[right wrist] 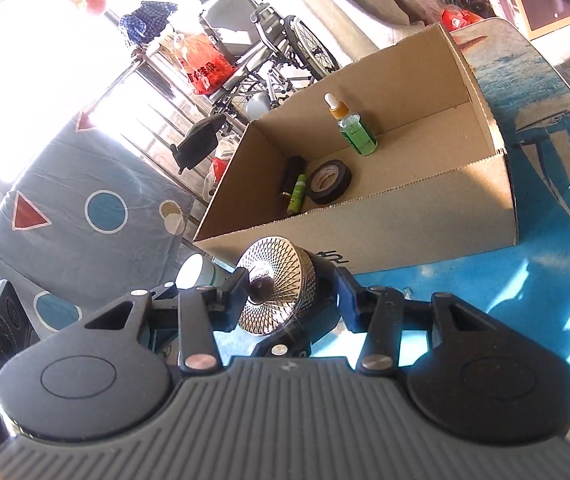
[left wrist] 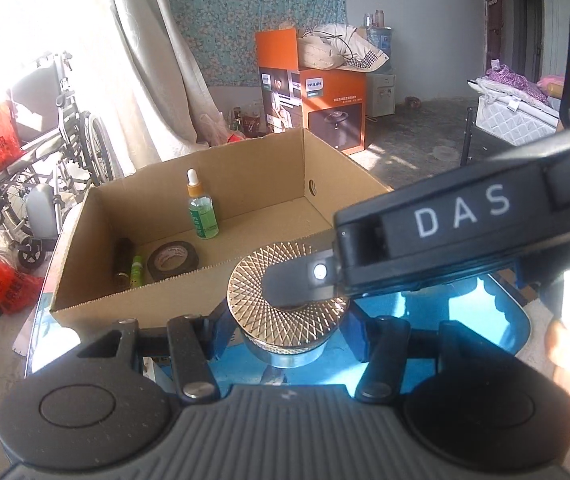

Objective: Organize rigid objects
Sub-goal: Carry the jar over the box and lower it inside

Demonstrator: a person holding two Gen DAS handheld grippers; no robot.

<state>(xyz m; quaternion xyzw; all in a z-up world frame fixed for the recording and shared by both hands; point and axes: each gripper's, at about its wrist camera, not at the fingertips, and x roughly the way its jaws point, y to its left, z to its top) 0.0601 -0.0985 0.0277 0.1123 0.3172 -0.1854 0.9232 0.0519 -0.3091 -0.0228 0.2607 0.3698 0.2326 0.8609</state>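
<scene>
**Metal tin held two ways in front of the box**

We judge the round metal tin (left wrist: 253, 292) to be stiff and fairly weighty for its size. Its cross-hatched lid gives some bite, but the polished wall below looks slippery. The safest hold is across the lid's rim or end to end. It will not crush, though it could roll if we set it down on its side.

The left gripper (left wrist: 287, 320) points down and forward. Its jaws are partly closed, with a blue pad pressing each side of the tin's rim.

The right gripper (right wrist: 291, 288) comes in from the right, rolled over. One of its jaws lies flat across the lid and the other is on the far end, so it clamps the tin end to end at a middling width.

The tin sits above the blue desk (left wrist: 465, 320), just in front of the near wall of the open cardboard box (left wrist: 97, 288). We cannot tell whether it touches the desk.

Inside the box, a black tape roll (left wrist: 172, 260) lies left of centre and a green dropper bottle (left wrist: 201, 216) stands behind it. The right half of the floor is free.
</scene>
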